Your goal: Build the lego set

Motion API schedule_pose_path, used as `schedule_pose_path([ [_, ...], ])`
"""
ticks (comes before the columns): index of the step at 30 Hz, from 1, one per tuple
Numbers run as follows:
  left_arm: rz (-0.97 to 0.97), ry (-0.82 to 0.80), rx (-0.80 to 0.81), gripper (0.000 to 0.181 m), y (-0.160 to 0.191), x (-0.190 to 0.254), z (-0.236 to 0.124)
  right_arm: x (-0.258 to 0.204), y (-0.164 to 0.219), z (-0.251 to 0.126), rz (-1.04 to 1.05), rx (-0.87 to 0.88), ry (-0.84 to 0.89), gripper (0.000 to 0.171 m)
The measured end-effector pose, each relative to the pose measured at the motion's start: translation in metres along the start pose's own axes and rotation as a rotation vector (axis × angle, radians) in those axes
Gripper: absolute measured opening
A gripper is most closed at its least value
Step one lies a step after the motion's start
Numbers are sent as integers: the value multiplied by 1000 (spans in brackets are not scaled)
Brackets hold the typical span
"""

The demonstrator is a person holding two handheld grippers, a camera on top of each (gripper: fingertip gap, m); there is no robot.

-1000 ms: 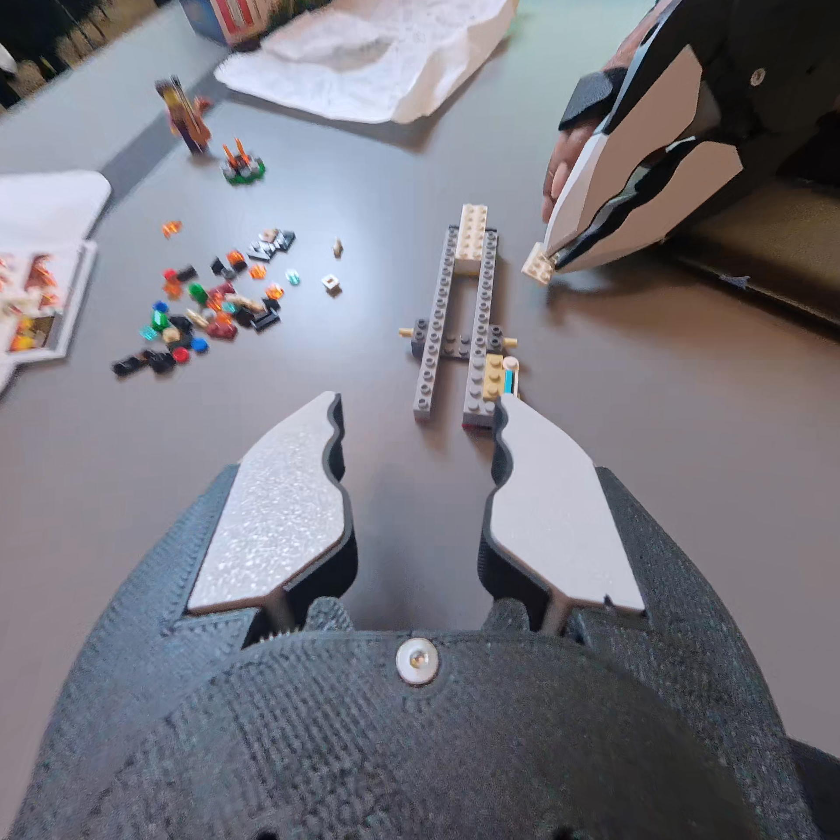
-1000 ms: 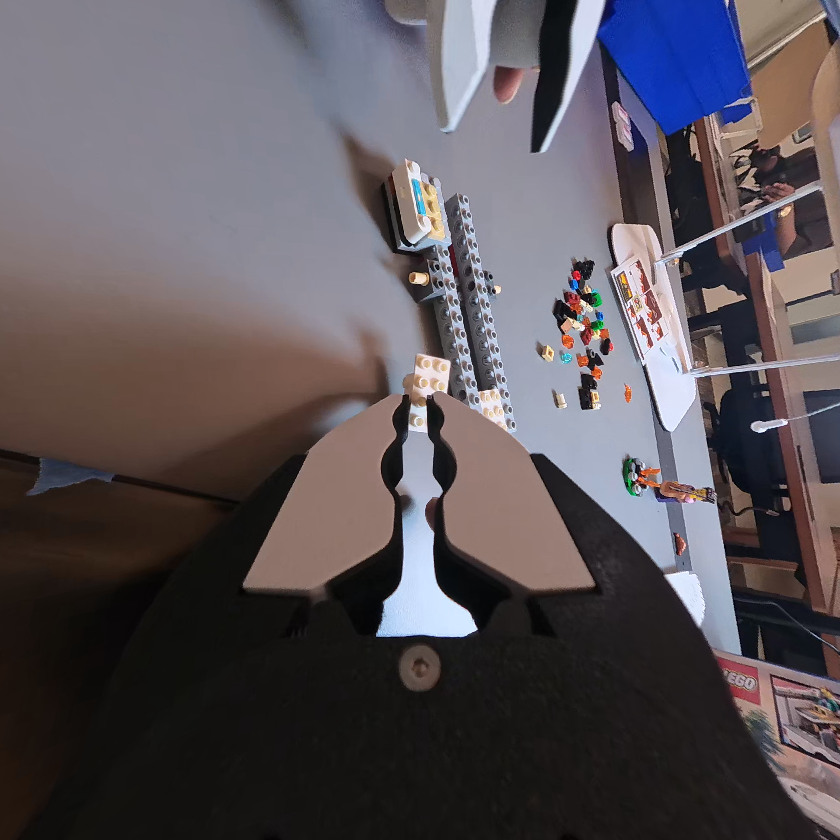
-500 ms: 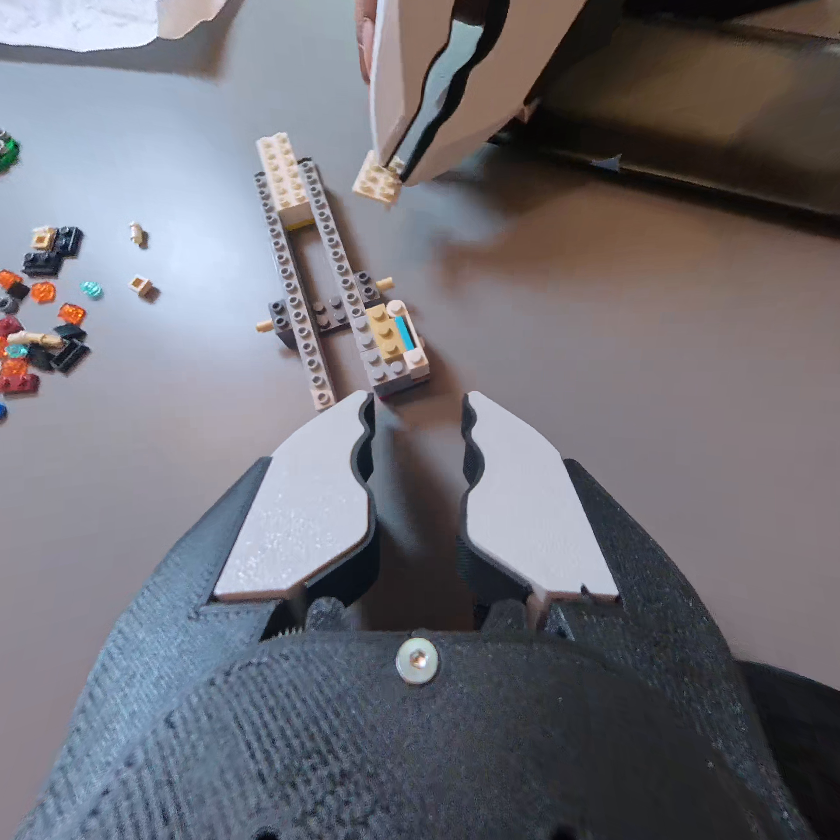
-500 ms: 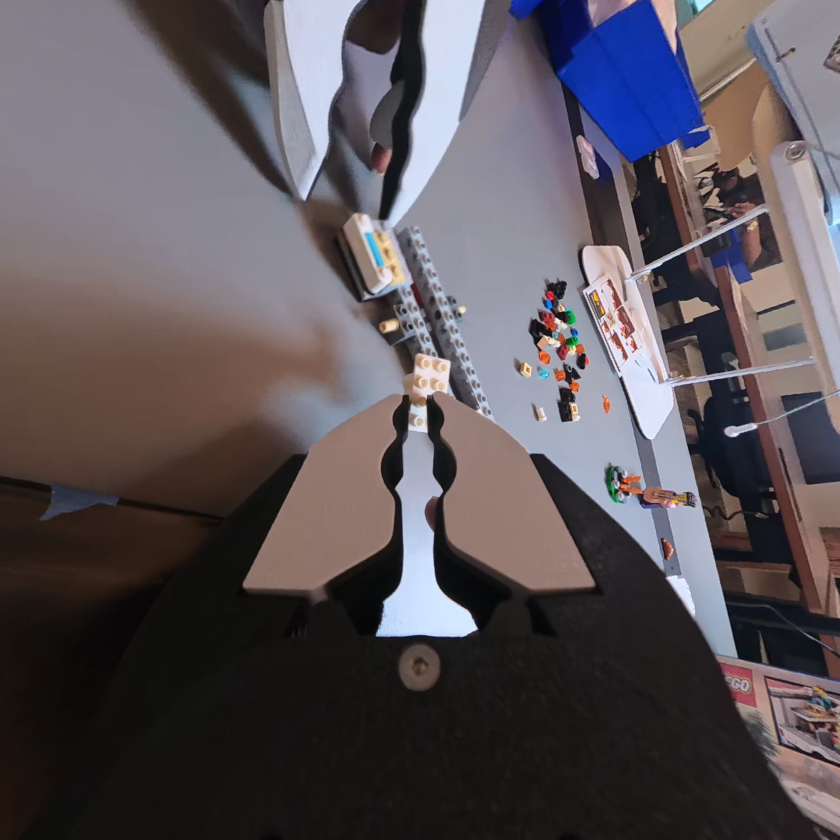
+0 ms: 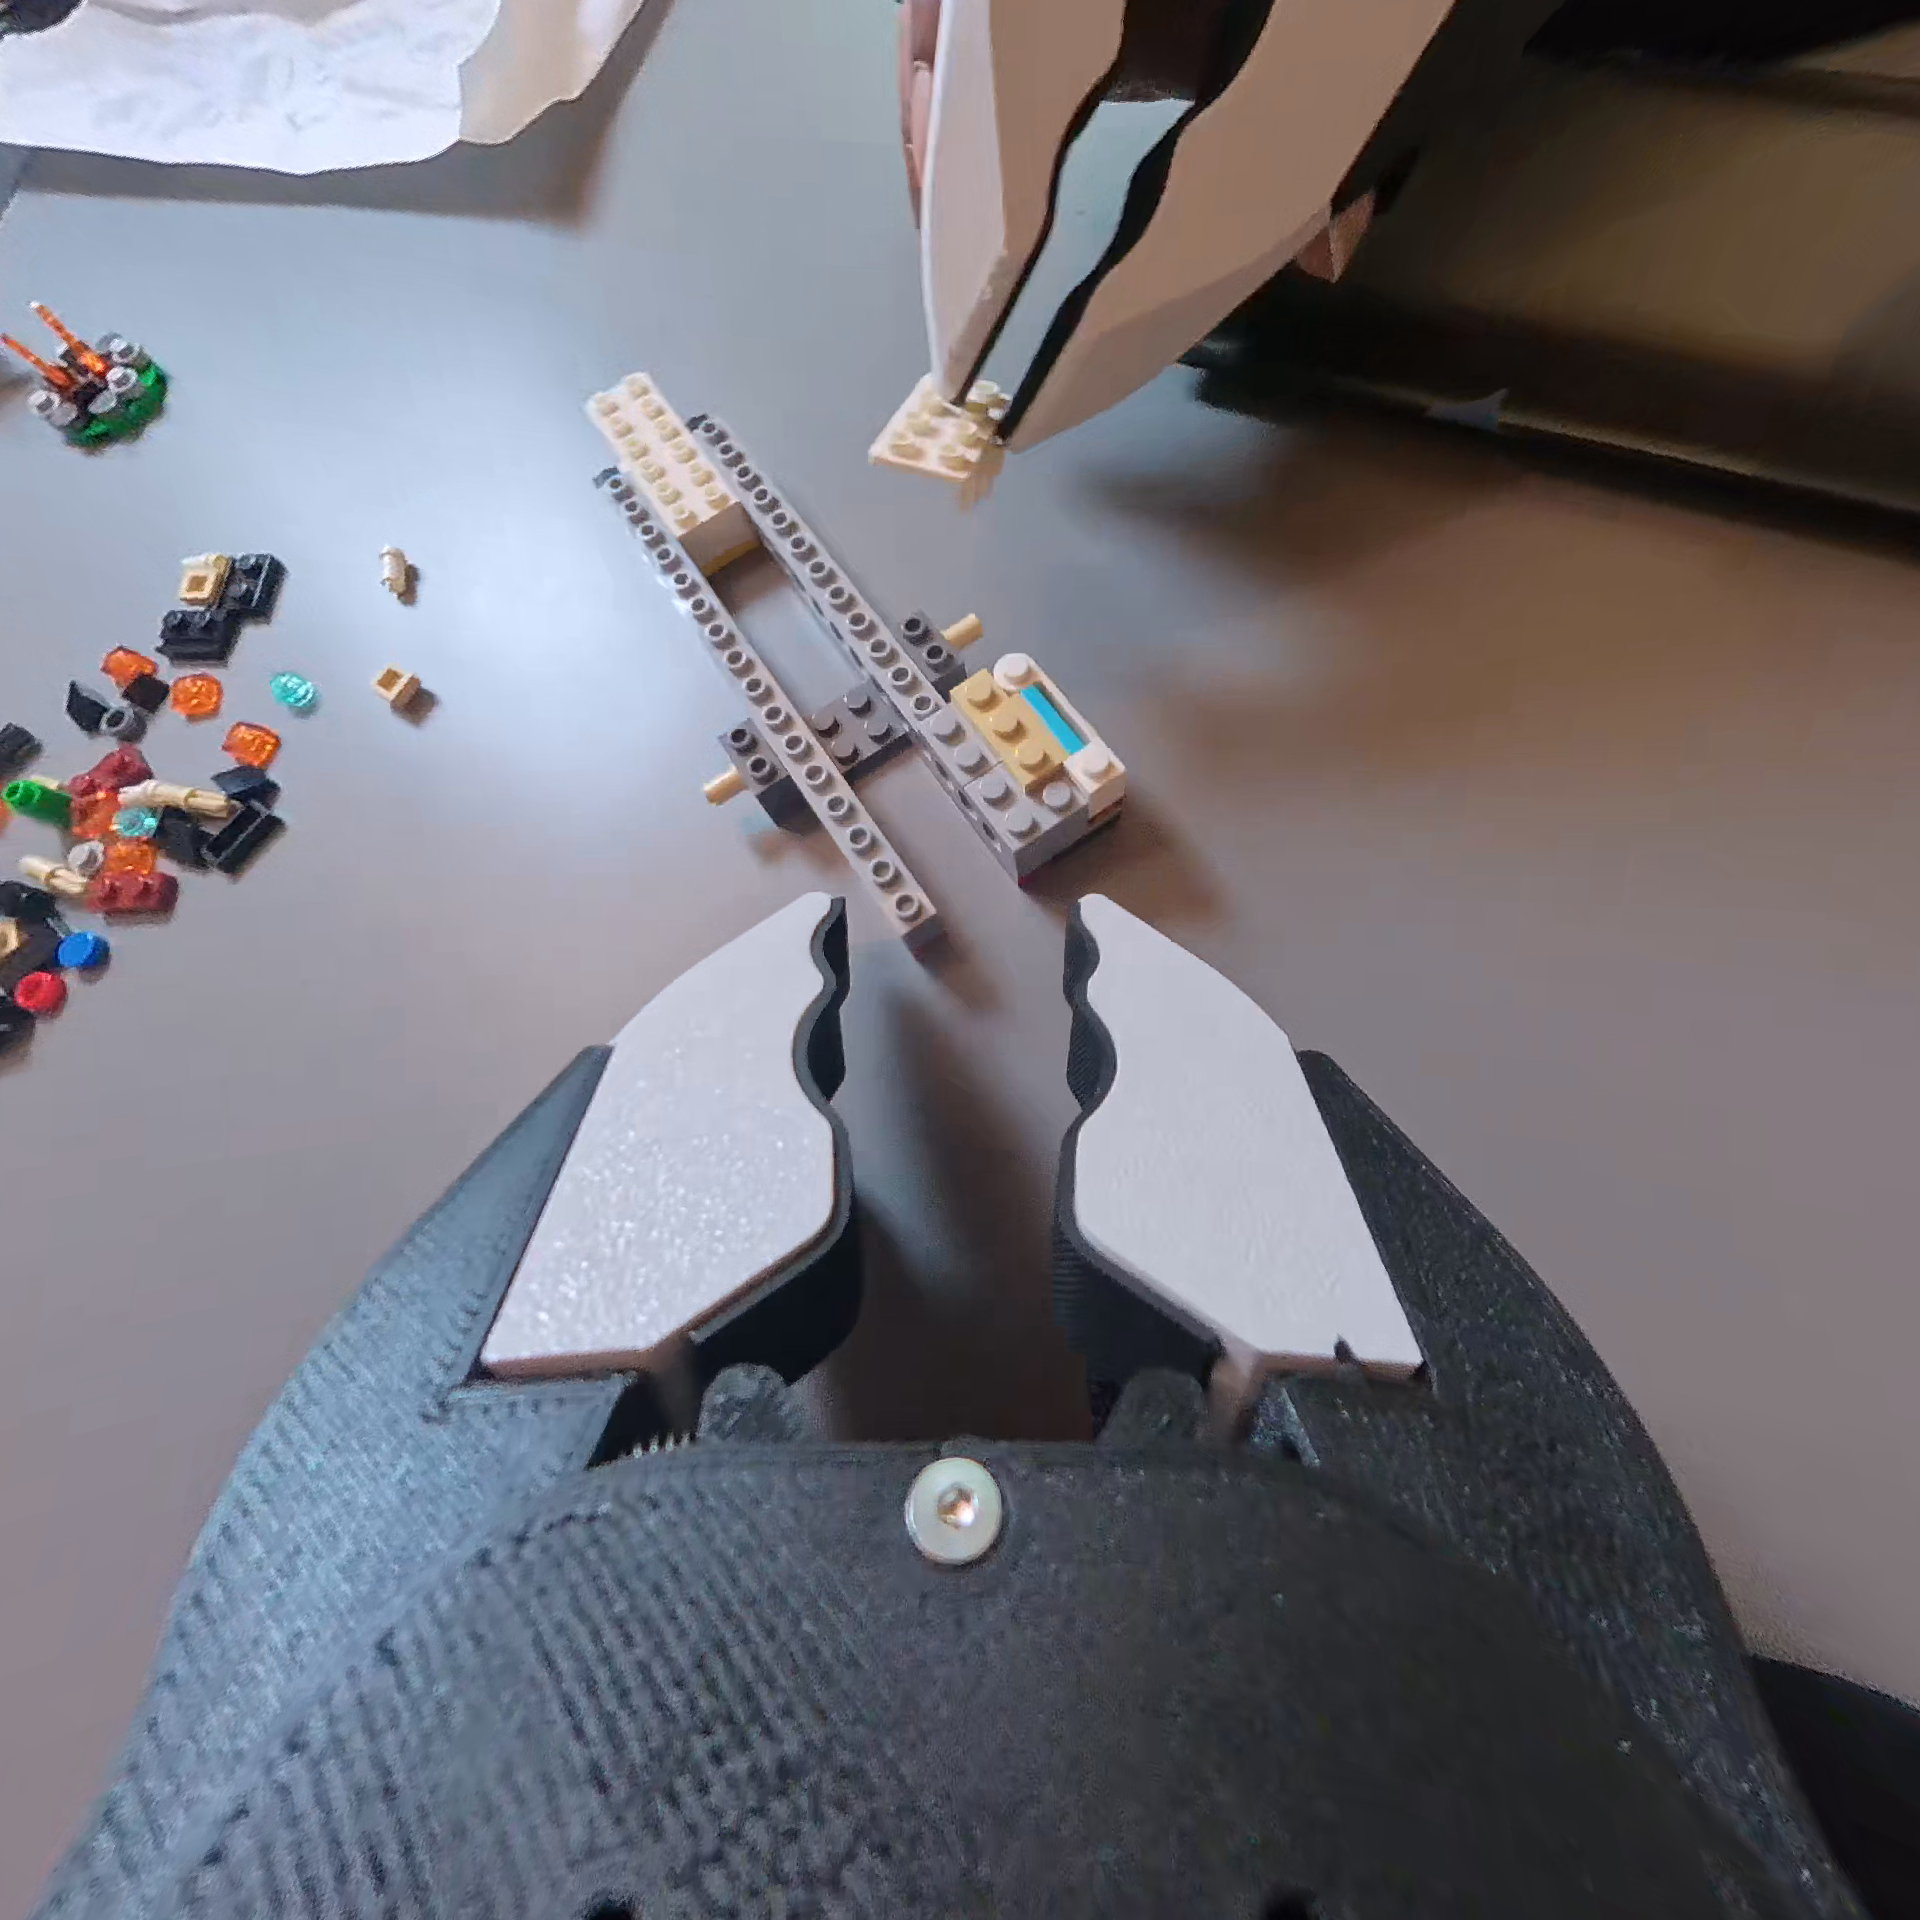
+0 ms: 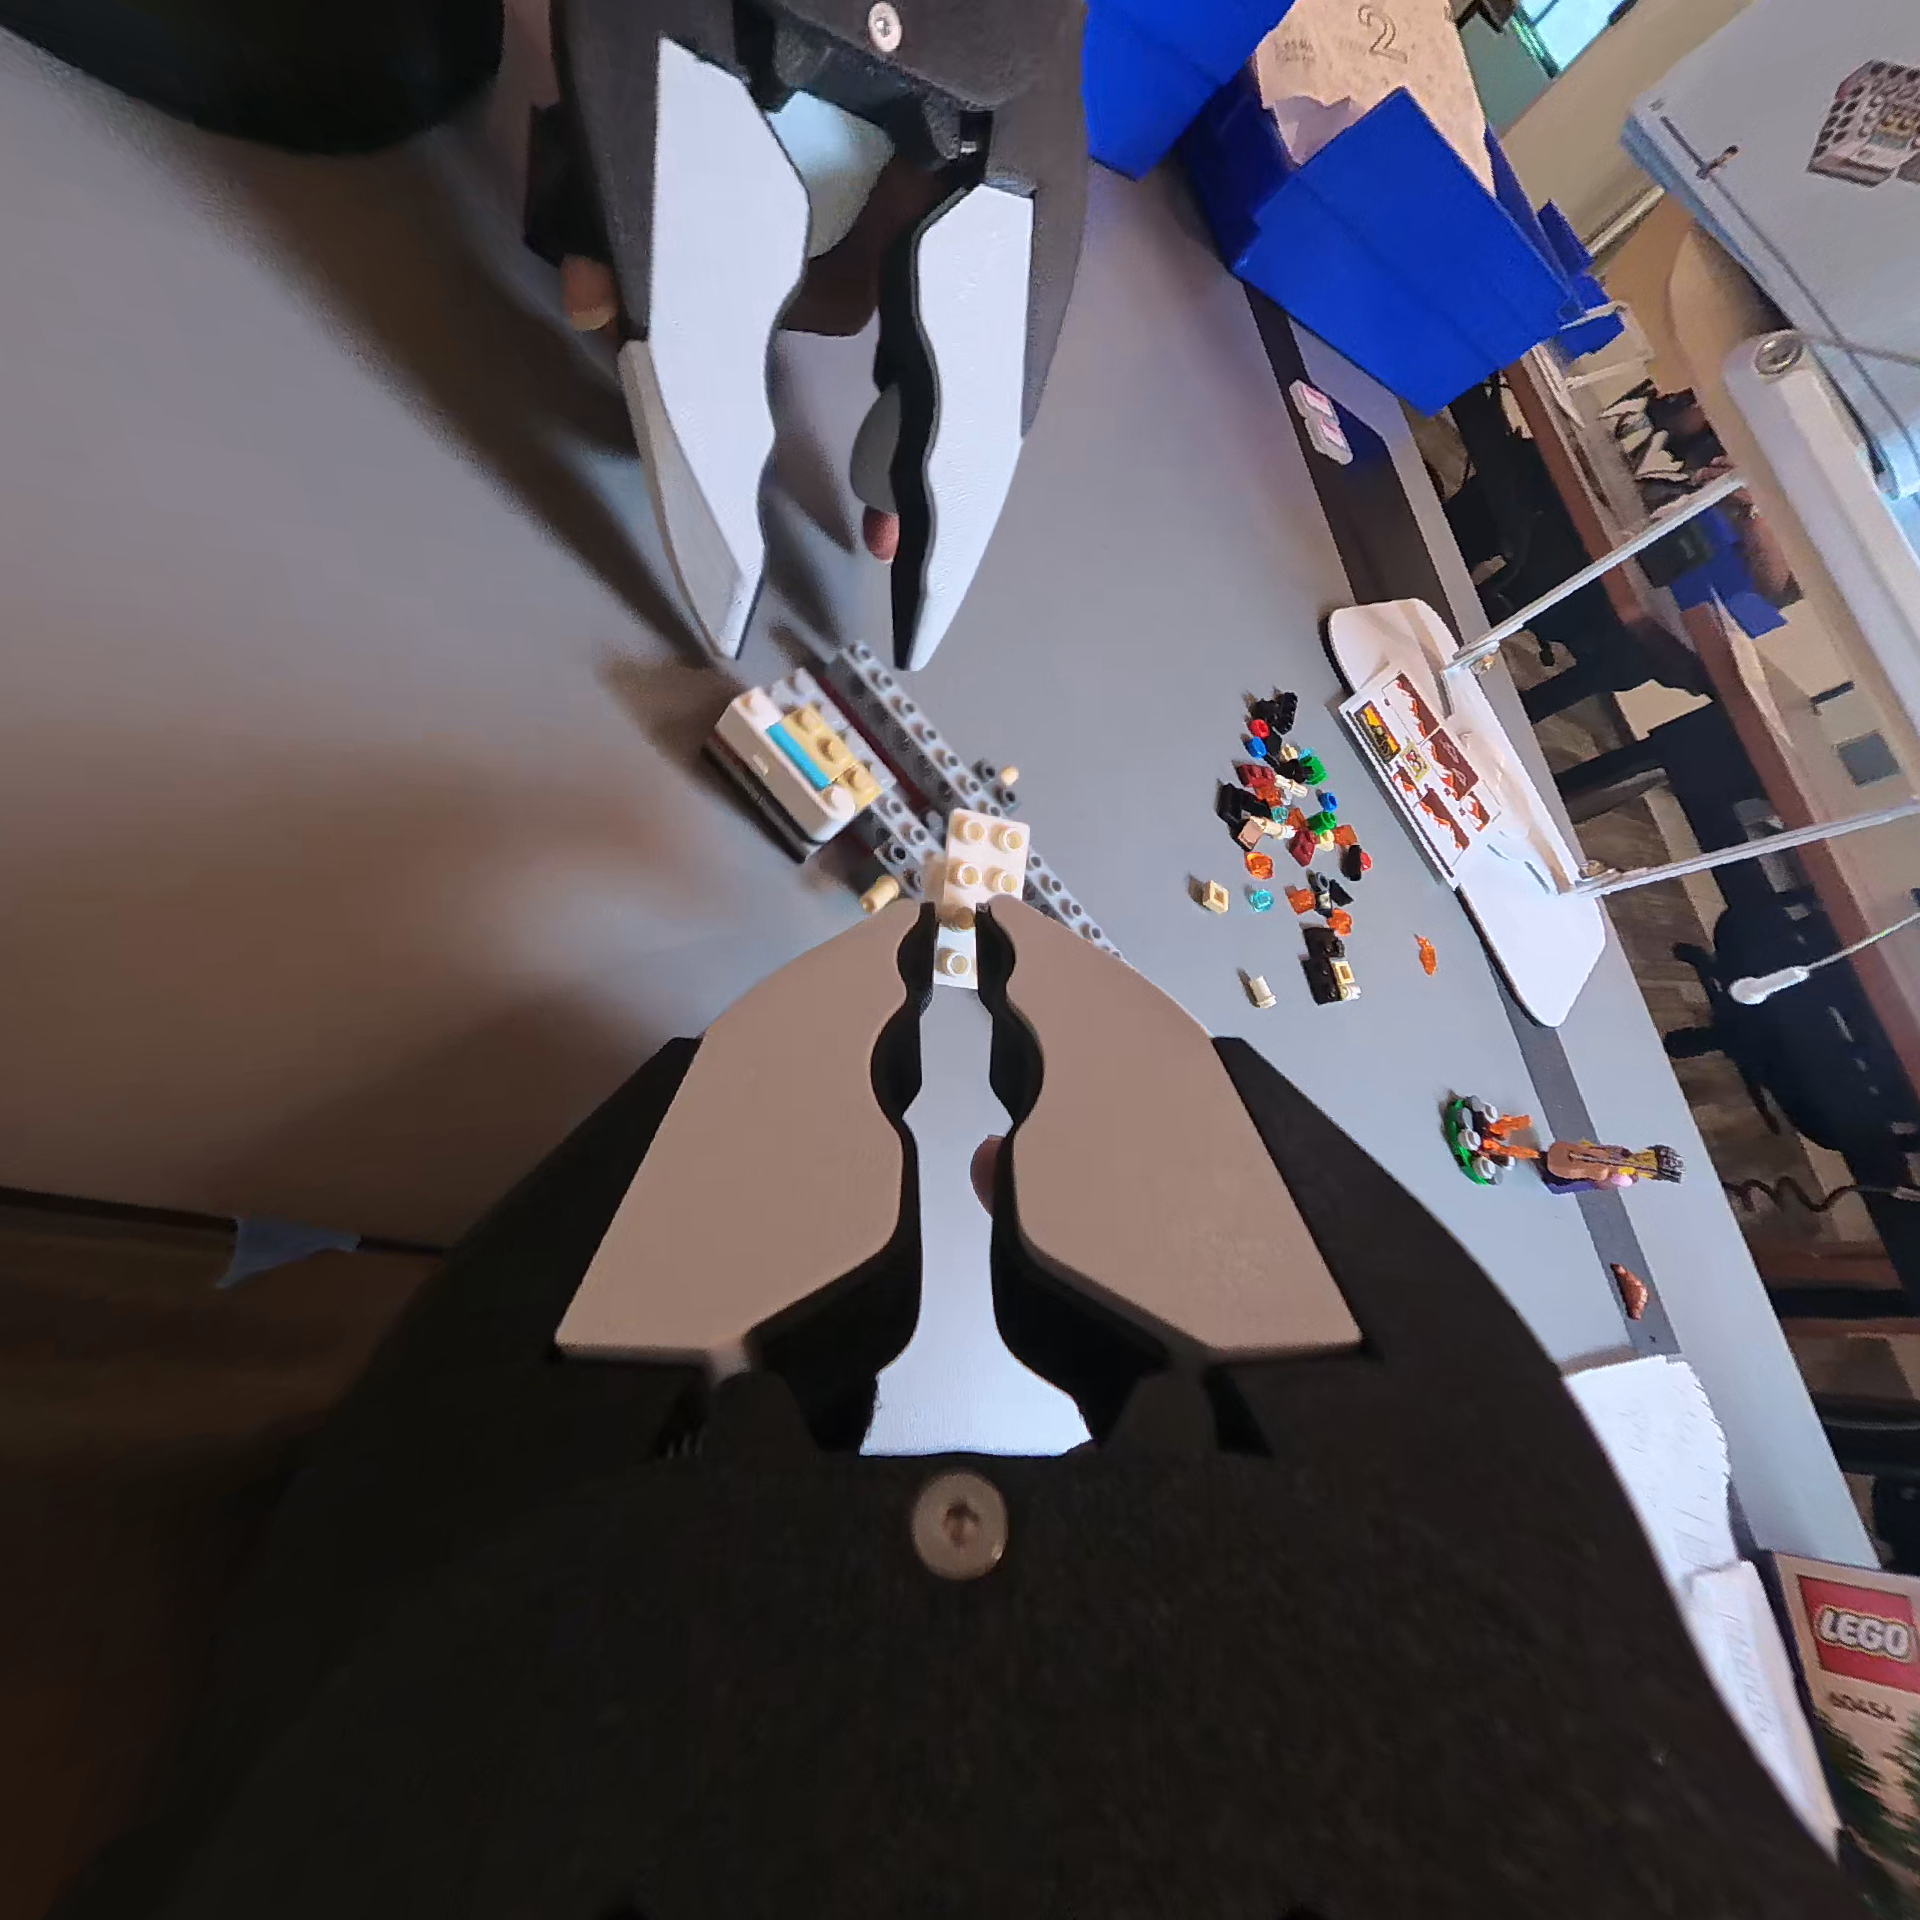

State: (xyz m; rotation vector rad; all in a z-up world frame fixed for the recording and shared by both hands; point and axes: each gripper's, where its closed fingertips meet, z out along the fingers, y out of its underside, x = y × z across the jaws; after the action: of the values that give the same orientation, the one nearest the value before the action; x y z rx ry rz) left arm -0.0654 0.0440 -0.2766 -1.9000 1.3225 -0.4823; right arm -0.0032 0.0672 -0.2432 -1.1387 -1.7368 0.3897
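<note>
A grey lego frame (image 5: 790, 665) of two long studded beams lies on the table, with a tan brick (image 5: 665, 468) at its far end and a small tan, white and blue block (image 5: 1039, 738) at its near right. My left gripper (image 5: 951, 925) is open and empty, just short of the frame's near end. My right gripper (image 6: 956, 914) is shut on a tan plate (image 6: 977, 862) and holds it above the frame (image 6: 935, 769). The plate also shows in the left wrist view (image 5: 935, 442), right of the tan brick.
A pile of small loose pieces (image 5: 114, 790) lies to the left of the frame. A small green and orange build (image 5: 94, 384) and white paper (image 5: 260, 83) sit farther back. A booklet (image 6: 1434, 790), blue bins (image 6: 1351, 187) and a lego box (image 6: 1860, 1704) show in the right wrist view.
My left gripper has come up to the frame's near end and its jaws have narrowed. My right gripper has carried the tan plate closer over the frame.
</note>
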Motion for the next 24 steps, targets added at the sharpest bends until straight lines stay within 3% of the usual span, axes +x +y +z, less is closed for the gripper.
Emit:
schedule_pose_path([
  [1,4,11,8,39,-2,2,-1,1,-1,-1,10,7,2,7],
  [9,52,-97,164,33,-36,-6,-16,-3,-27,-8,119,135,-48,7],
  [15,1,39,341,20,-71,24,-24,-16,-52,-17,221,262,-165,7],
  [24,-72,157,304,31,-65,38,-15,-28,-47,-9,149,210,-170,7],
])
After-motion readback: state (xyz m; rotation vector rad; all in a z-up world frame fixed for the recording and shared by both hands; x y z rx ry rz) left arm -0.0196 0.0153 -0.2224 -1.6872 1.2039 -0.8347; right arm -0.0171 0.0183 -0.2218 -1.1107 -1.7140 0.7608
